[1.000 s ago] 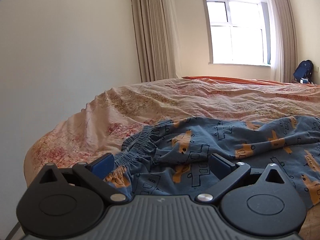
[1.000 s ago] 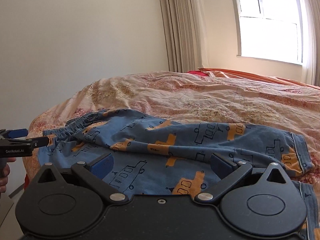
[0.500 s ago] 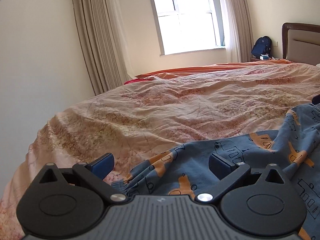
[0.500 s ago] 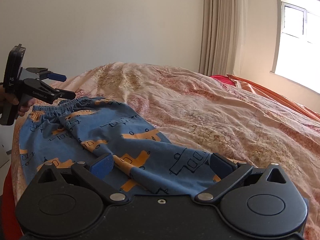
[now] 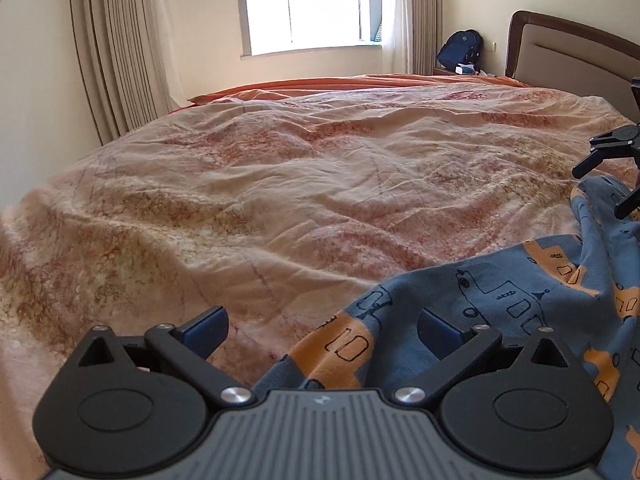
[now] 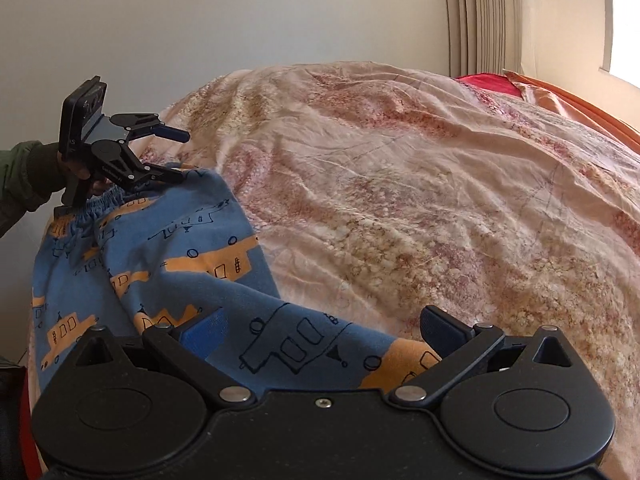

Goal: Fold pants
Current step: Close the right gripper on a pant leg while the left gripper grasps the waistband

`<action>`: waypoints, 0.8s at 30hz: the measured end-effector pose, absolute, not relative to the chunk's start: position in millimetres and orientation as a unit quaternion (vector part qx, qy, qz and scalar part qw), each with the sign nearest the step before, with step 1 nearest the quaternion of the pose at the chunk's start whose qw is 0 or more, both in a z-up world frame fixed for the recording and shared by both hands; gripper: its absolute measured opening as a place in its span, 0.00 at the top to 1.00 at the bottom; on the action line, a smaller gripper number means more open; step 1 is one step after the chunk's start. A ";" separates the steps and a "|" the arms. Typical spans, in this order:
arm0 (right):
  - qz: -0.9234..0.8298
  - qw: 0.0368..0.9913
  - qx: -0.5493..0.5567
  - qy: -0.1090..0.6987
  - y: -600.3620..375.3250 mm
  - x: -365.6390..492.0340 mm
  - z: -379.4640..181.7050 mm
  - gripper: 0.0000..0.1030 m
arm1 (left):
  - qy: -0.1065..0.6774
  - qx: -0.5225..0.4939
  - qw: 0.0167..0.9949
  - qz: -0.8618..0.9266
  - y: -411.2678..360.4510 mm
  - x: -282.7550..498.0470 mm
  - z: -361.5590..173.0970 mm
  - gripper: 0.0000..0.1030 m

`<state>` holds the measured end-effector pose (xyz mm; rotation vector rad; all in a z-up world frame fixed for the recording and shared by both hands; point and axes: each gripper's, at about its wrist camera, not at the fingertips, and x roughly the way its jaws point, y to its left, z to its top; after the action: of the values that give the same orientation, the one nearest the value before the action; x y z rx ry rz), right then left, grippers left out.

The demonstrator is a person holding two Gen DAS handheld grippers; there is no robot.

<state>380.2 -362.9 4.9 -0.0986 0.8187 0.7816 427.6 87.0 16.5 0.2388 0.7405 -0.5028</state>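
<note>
Left tongs point(image 5: 322, 330): fingers spread wide, low in the left wrist frame; blue pajama pants point(image 5: 500, 312) lie between and under them, not pinched.
Right tongs point(image 6: 322, 330): fingers likewise apart, the pants cloth draped across the gap.
Pants: lower left of the right wrist frame, on the floral bedspread point(image 6: 420, 184); elastic waistband point(image 6: 106, 202) just beside the other gripper.
Writing: small print on that gripper's arm, too small to read.
Far corner: dark blue backpack point(image 5: 460, 48) beside the headboard point(image 5: 568, 52).
</note>
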 end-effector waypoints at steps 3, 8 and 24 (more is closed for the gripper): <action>0.367 0.836 -0.055 0.405 -368.4 386.6 -1.1 0.02 | 0.375 0.087 0.887 -0.255 91.6 433.0 14.6 0.05; 0.351 0.835 -0.060 0.419 -379.6 383.4 -10.7 0.09 | 0.398 0.087 0.876 -0.257 82.6 437.9 12.7 0.39; 0.280 0.865 -0.138 0.391 -366.4 366.0 -8.2 1.00 | 0.319 0.132 0.919 -0.189 52.8 383.6 41.2 0.98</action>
<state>366.0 -366.4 -8.2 -0.2895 0.8201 0.5875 383.6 52.8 41.2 0.2705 0.6565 -0.3883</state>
